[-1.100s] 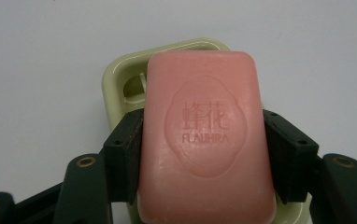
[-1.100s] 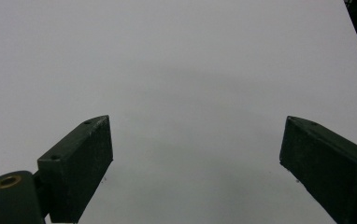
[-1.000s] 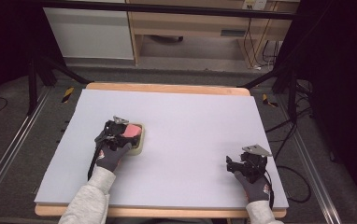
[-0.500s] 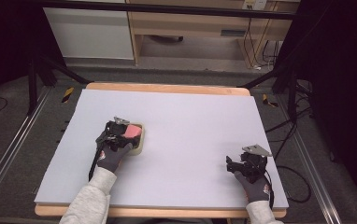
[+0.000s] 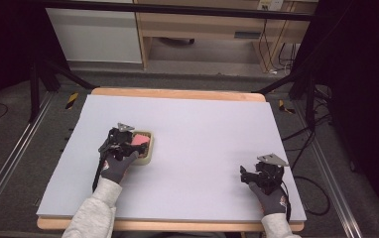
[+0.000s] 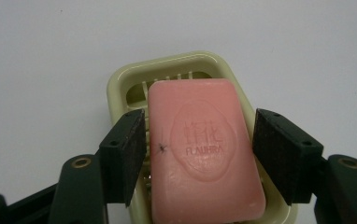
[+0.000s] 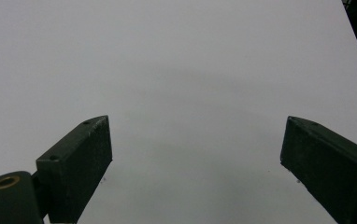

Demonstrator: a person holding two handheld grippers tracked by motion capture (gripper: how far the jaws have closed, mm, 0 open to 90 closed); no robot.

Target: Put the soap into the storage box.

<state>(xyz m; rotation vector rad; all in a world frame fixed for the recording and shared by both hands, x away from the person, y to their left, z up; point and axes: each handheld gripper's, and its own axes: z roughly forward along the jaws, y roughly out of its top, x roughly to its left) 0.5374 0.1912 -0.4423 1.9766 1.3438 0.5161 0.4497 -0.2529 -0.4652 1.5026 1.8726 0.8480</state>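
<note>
Black pads of the left claw [image 6: 197, 156] stand a little apart on either side of a pink rectangular soap bar [image 6: 202, 149]; its jaws have just been opening, and a thin gap shows between each pad and the soap, so nothing is gripped. The bar lies in a pale yellow-green slatted plastic soap dish [image 6: 120, 86], slightly askew, its near end seeming to overhang the dish rim, though the view is cut off there. From above, the dish [image 5: 149, 148] sits left of centre on the pale grey surface [image 5: 207, 129].

The step looks like letting the soap go into the dish. To do it well, spread the jaws evenly until both pads are free, then lift straight up so neither pad drags the bar or tips the dish.

Stamped in the soap's oval are raised characters above a word that reads "FLAUHRA".

The right claw [image 5: 255, 174] rests wide open and empty near the surface's right edge.
</note>
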